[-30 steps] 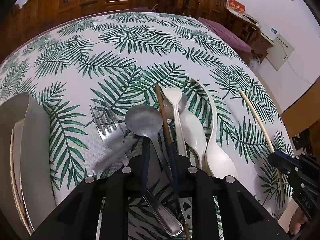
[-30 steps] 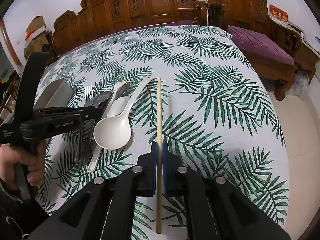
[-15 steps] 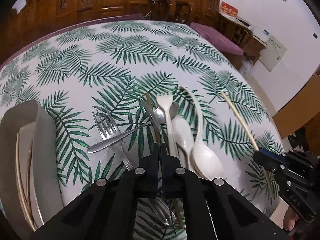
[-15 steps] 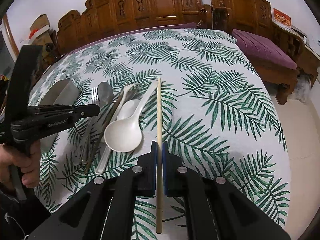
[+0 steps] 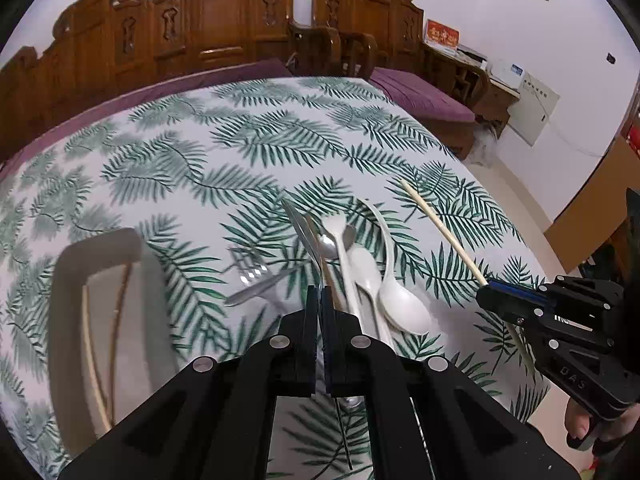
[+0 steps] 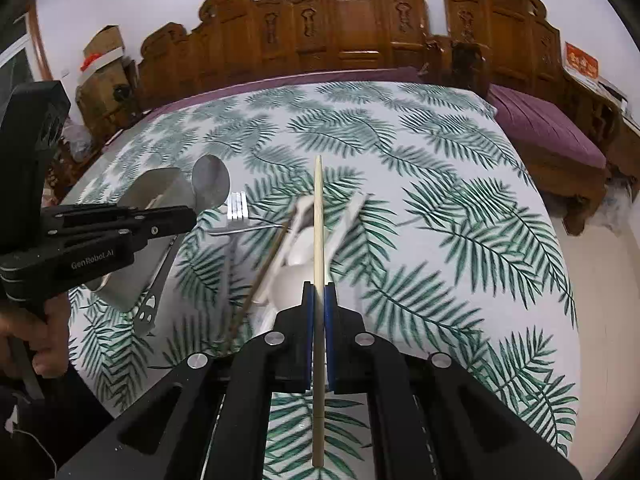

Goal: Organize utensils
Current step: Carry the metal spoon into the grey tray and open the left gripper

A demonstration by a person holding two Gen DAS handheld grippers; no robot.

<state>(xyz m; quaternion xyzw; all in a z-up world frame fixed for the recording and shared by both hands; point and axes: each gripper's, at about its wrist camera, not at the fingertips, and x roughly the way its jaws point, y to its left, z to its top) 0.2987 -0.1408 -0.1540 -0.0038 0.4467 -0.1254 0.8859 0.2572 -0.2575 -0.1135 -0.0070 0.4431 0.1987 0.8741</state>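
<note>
Left gripper (image 5: 319,292) is clamping shut on a metal spoon (image 5: 304,232), seen edge-on. The bowl end is pointing away along the fingers and the handle is hanging below the jaws. It looks clear of the surface (image 5: 240,140).

Right gripper (image 6: 319,288) is pinching a pale chopstick (image 6: 318,208) shut at about mid-length. The long axis is running straight ahead along the fingers, with the tail sticking back under the gripper.

Tray (image 5: 100,240) is lying to the left of both grippers, and the left one is nearer. Its long side is running near to far, and two sticks (image 5: 90,352) are lying lengthwise inside.

Judging next move: both items are going left to the tray. The right-hand chopstick is needing to cross over the pile and past the other gripper, so left is likely going first.

The pile is sitting between gripper and tray line: fork (image 5: 250,272), white spoons (image 5: 400,304), and a brown stick, overlapping.

Beyond that, the far half of the cloth is offering open room. The surface edge is dropping off close on the right. Carved wooden seating (image 5: 224,20) is standing behind.
</note>
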